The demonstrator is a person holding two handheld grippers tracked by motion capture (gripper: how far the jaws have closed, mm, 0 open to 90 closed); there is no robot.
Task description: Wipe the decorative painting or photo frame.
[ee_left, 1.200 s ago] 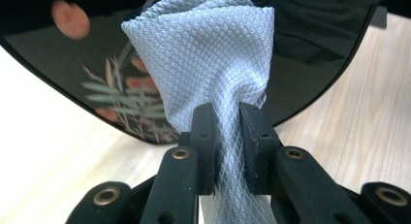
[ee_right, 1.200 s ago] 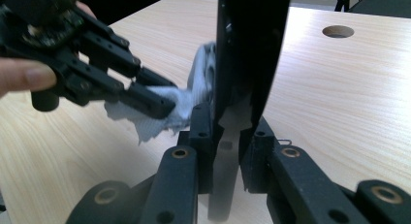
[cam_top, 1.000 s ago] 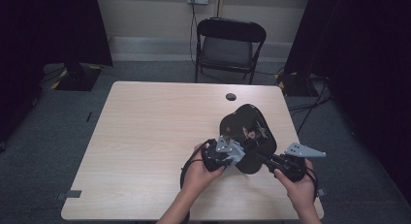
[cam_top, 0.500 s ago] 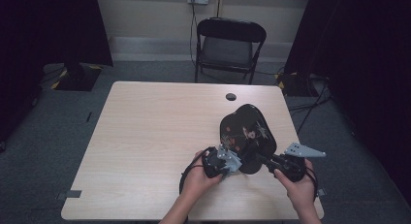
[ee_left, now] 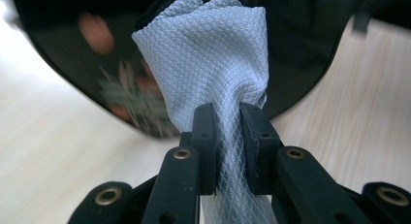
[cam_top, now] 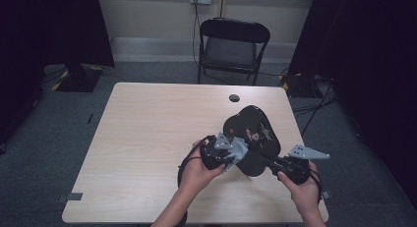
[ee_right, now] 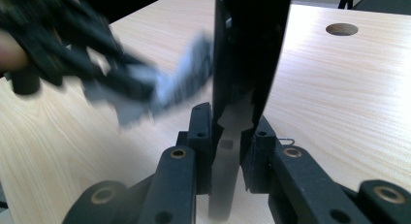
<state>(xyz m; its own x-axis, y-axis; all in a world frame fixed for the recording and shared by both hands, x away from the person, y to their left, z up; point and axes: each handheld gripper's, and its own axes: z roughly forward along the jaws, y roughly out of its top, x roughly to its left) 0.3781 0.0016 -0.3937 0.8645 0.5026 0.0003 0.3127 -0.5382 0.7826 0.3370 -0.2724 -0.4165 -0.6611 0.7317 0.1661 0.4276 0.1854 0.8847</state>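
A glossy black plate [cam_top: 254,131] with a small printed design is held tilted up above the table, and my right gripper [cam_top: 269,161] is shut on its lower edge. In the right gripper view the plate [ee_right: 247,49] stands edge-on between the jaws of the right gripper [ee_right: 228,118]. My left gripper [cam_top: 230,156] is shut on a grey woven cloth [cam_top: 238,150] pressed against the plate's face. The left gripper view has the cloth [ee_left: 213,54] bunched out of the left gripper [ee_left: 228,115] onto the dark plate [ee_left: 300,49]. Motion blurs the left gripper [ee_right: 72,54] and cloth [ee_right: 179,83].
The light wooden table [cam_top: 147,138] has a round cable hole [cam_top: 234,98] near its far edge. A black folding chair [cam_top: 231,45] stands behind the table. Dark curtains hang at both sides, and cables lie on the carpet at the right.
The left gripper with the cloth has shifted a little back and forth across the plate's lower left face. The right gripper and plate have stayed nearly in place.
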